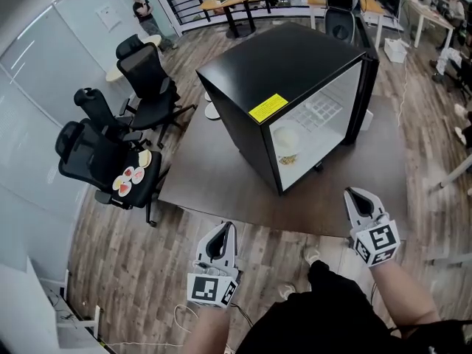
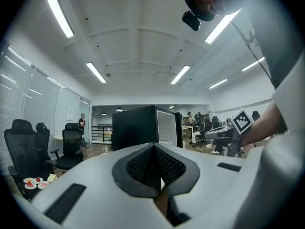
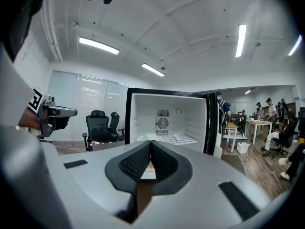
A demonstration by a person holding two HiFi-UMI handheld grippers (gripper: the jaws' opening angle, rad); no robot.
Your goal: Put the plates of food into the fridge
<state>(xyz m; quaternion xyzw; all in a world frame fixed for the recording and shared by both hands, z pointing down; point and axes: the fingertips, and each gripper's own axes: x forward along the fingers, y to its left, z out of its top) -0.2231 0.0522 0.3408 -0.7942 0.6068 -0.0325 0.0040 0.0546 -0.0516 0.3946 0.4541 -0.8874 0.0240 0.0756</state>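
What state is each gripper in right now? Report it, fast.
Left gripper: closed, jaws together, holding nothing.
Right gripper: closed, jaws together, holding nothing.

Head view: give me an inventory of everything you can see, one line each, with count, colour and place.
fridge: one, black with white inside, door open, on the table
sticker: one, yellow, on the fridge's top near the front edge
plate in the fridge: one, pale, low inside
table: one, dark, low, mid-floor
office chairs: at least three, black, left of the table
plates on the chair: several, white with red and yellow food, on the nearest chair's seat
person: one, dark top, standing far top left
left gripper: one, pale grey, jaws together, empty
right gripper: one, pale grey, jaws together, empty
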